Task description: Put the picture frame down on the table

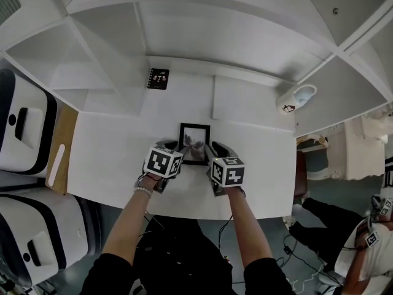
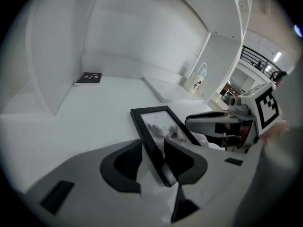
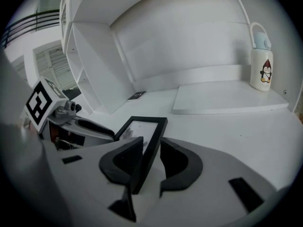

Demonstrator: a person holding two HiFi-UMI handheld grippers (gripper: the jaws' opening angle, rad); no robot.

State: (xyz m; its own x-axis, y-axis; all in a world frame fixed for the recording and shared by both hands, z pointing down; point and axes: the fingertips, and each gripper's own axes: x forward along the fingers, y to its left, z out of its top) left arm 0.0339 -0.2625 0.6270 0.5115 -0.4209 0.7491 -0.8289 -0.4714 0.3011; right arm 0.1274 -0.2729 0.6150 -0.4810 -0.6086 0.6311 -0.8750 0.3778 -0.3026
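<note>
White shelving wraps around the back and sides, and the white table (image 1: pixel 116 146) in the middle is where it all happens. Near the front edge, the picture frame (image 1: pixel 194 141) looks like it's lying flat on the table, glass up, long side running away from the person.

The left claw (image 2: pixel 152 145) straddles the frame's left rail and the right claw (image 3: pixel 151 142) straddles the right rail. Both look slack to me. In each gripper view there's a sliver of white between the outer pad and the rail, so the jaws sit apart around the frame and aren't pinching it.

So I'd call the task pretty much done, since the frame is down and let go. All that's left is backing both claws off without dragging it.

The smaller stuff is well apart: a penguin bottle (image 1: pixel 298 98) far right and a little black booklet (image 1: pixel 158 78) far left.
</note>
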